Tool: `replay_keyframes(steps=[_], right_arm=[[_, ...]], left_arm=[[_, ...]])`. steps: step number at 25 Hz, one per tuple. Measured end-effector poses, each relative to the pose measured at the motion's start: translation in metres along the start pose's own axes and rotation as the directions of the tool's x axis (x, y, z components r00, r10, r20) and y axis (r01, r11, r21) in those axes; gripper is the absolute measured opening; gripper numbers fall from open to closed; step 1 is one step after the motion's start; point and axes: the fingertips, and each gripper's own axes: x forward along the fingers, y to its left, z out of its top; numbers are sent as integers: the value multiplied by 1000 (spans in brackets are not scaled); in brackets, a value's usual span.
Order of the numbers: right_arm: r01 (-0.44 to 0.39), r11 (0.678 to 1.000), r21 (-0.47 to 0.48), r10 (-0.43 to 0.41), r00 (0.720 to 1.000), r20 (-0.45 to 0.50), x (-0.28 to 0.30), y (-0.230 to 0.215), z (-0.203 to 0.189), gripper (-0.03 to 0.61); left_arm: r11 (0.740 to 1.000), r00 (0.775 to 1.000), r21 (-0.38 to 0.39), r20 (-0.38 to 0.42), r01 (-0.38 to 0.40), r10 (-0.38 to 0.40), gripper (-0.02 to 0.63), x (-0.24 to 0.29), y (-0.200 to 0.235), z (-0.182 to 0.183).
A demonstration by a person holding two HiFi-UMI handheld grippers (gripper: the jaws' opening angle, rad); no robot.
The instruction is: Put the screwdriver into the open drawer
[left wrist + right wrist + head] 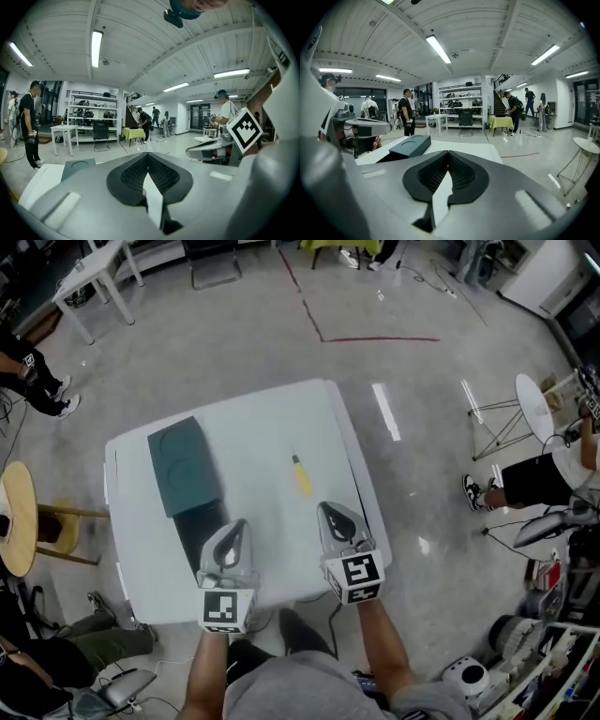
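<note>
I am looking down on a white table [262,418]. A dark green box [185,465] is sitting on its left part, its drawer [202,529] standing open toward me. A yellow-handled screwdriver [300,474] is lying on the bare top to the box's right, apart from it.

Grey short-sleeve tee [291,688]. Both left tongs [237,524] & right tongs [327,508]: pale grey shells, black ribbed pads [433,176], b/w square-marker cube [352,576] at rear of each.

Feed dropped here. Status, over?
Left gripper, right gripper shut, empty. Screwdriver on table, untouched. Drawer open, no obstruction seen.
</note>
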Motion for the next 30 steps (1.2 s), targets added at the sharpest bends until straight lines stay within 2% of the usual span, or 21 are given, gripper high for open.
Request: replay_keyframes(steps=[7, 13, 21, 27, 30], right_arm=[[-28, 1000, 0, 28, 998, -55, 52, -14, -31, 5], [-37, 999, 11, 38, 993, -110, 86, -29, -60, 5], [-47, 999, 8, 48, 984, -169, 121, -34, -88, 5], [-42, 999, 16, 45, 978, -202, 134, -36, -99, 8], [-57, 998, 28, 62, 969, -239, 142, -36, -106, 87]], left_arm=[[1000, 999, 19, -38, 12, -11, 11, 52, 12, -35], [1000, 997, -1, -80, 9, -9, 11, 79, 15, -66], [1000, 993, -29, -122, -10, 7, 11, 99, 25, -100], [1000, 991, -22, -135, -14, 11, 11, 102, 27, -107], [999, 990, -28, -141, -17, 12, 11, 103, 28, -109]])
